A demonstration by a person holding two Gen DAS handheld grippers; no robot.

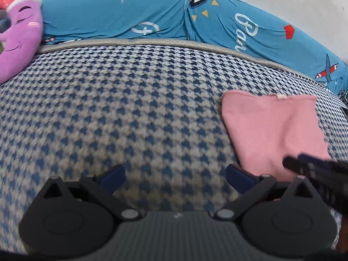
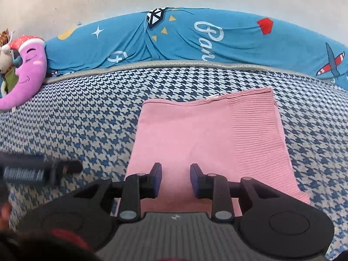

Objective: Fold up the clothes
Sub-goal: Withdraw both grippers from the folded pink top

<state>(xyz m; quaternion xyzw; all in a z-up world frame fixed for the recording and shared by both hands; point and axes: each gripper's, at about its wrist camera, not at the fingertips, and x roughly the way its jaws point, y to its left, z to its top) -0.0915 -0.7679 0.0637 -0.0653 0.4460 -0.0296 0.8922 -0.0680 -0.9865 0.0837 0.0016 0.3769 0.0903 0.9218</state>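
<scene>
A folded pink knit garment (image 2: 195, 134) lies flat on the houndstooth bed cover, a ribbed band along its right side. My right gripper (image 2: 175, 179) hovers over its near edge, open, with nothing between the blue pads. In the left wrist view the same pink garment (image 1: 274, 130) lies to the right. My left gripper (image 1: 175, 177) stands wide open over bare cover to the garment's left, holding nothing. The right gripper (image 1: 315, 167) shows as a dark blurred shape at the garment's near right. The left gripper (image 2: 43, 169) appears blurred at the left in the right wrist view.
A blue-and-white houndstooth cover (image 1: 130, 108) spans the bed. A long blue printed pillow (image 2: 195, 41) runs along the back against a pale wall. A purple moon-shaped plush (image 2: 28, 69) sits at the back left, with another stuffed toy (image 2: 5, 50) beside it.
</scene>
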